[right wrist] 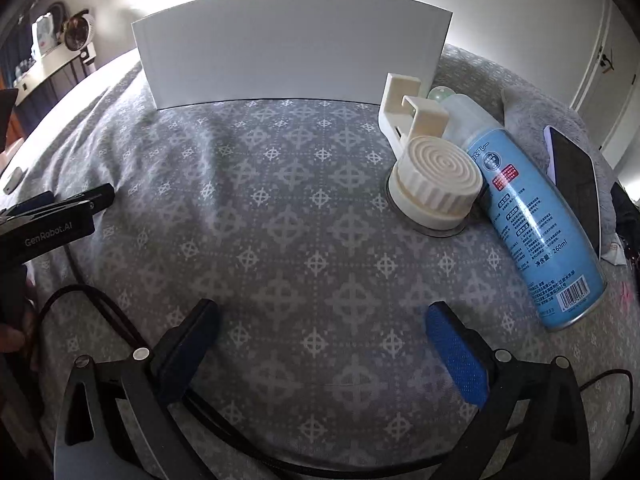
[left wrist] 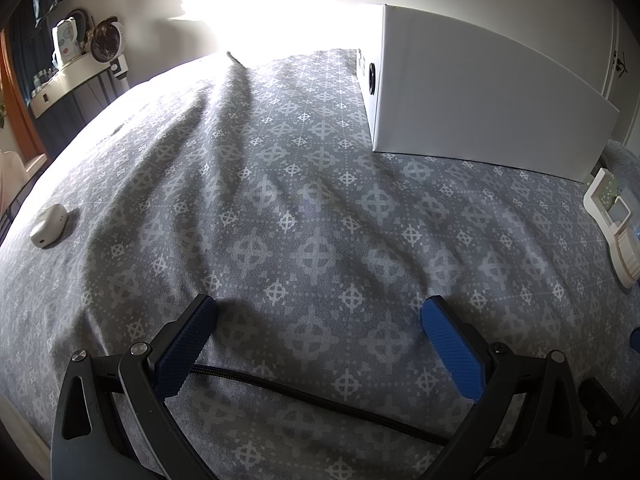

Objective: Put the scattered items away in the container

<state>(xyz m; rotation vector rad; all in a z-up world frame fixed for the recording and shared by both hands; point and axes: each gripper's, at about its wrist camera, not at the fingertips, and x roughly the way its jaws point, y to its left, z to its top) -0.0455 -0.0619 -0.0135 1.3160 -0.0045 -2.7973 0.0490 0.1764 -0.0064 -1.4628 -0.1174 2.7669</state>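
A: Left claw: jaws spread wide, nothing between them, low over the grey patterned bedspread. White box ahead and to its right, standing on the bed. Small white case far off to its left. A black cable lies across the cover under the jaws.

B: Right claw: also gaping, empty. Same white box straight ahead, well apart.

A: Scattered items?

B: Ahead and to the right of the right claw: white bracket with a ribbed round knob; blue spray can lying on its side, touching the knob; dark phone beyond the can, partly on a grey fuzzy cloth.

A: Left claw body shows at the left edge of the right wrist view.
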